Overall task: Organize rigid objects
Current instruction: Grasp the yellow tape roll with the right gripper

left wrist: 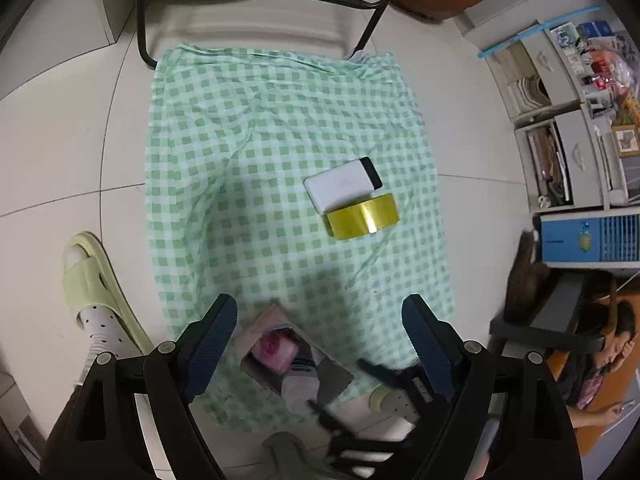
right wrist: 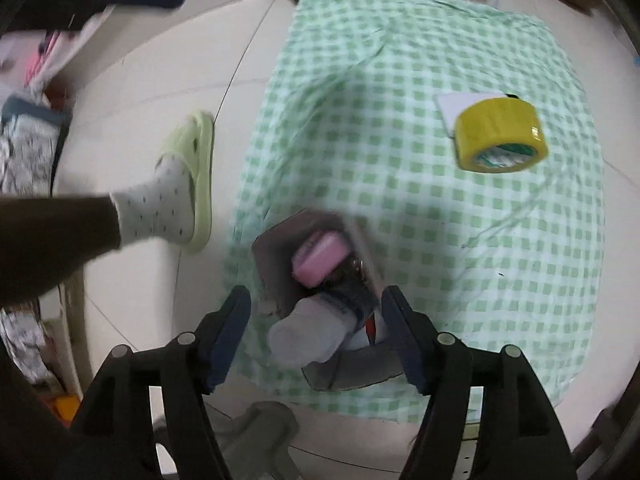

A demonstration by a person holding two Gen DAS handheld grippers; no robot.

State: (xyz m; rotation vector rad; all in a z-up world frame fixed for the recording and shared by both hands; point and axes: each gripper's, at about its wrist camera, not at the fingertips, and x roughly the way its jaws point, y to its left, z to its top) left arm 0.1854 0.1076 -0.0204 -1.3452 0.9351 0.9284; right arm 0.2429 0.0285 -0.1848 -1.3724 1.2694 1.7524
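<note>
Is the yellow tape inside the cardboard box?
No, the yellow tape sits out on the checkered cloth beside a white block, away from the cardboard box.

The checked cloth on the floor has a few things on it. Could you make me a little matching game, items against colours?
Items:
1. tape roll
2. flat block beside the tape
3. soap-shaped bar in the cardboard box
4. slipper

Colours:
a. pink
b. pale green
c. yellow
d. white with a black end

Pairs: 1-c, 2-d, 3-a, 4-b
</note>
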